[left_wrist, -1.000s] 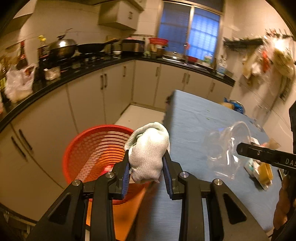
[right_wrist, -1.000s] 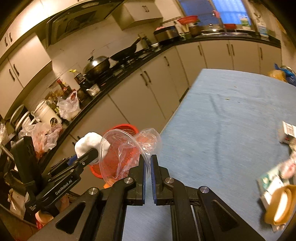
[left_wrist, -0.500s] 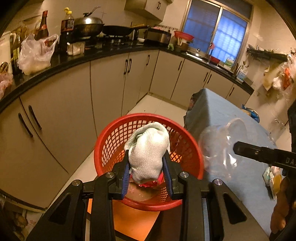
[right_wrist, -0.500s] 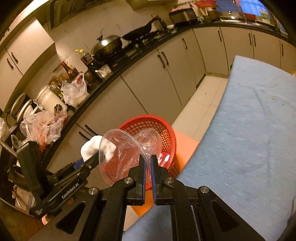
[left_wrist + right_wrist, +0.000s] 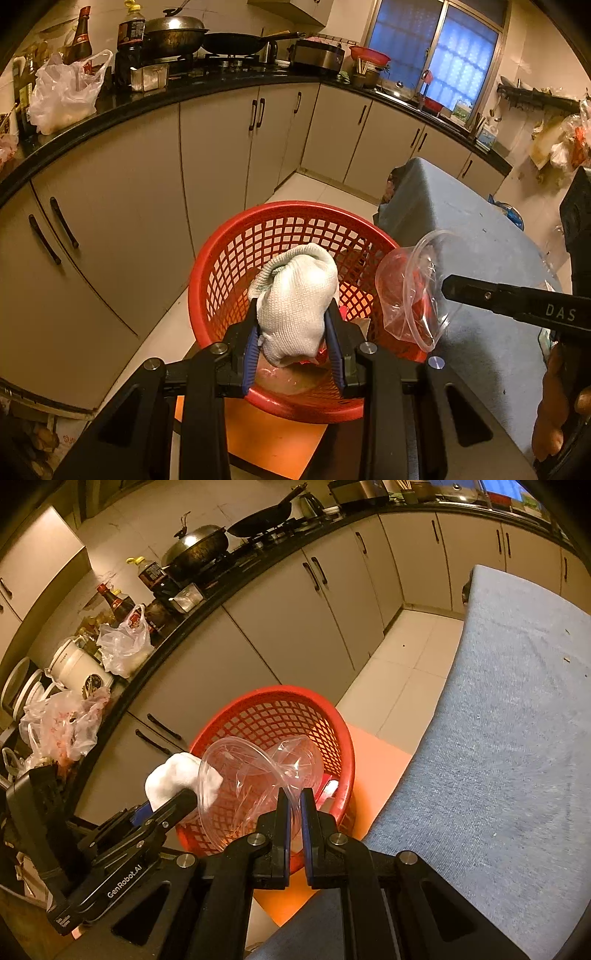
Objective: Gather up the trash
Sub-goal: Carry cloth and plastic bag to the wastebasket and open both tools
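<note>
If let go too far out from the round red plastic basket (image 5: 236, 266), could drop onto the floor: white knitted cloth (image 5: 295, 306) squeezed in left gripper (image 5: 293, 339), clear plastic cup (image 5: 255, 771) pinched in right gripper (image 5: 293, 812).

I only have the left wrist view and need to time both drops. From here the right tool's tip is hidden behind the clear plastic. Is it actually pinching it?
Observer: Yes. In the right wrist view the right tool is shut on the rim of the clear plastic cup.
Operator: Is the cup over the basket?
Observer: From that view it hangs in front of the red basket opening, beside the blue-covered table.
Operator: And my cloth?
Observer: The white cloth shows in the left tool, at the basket's left rim.
</note>
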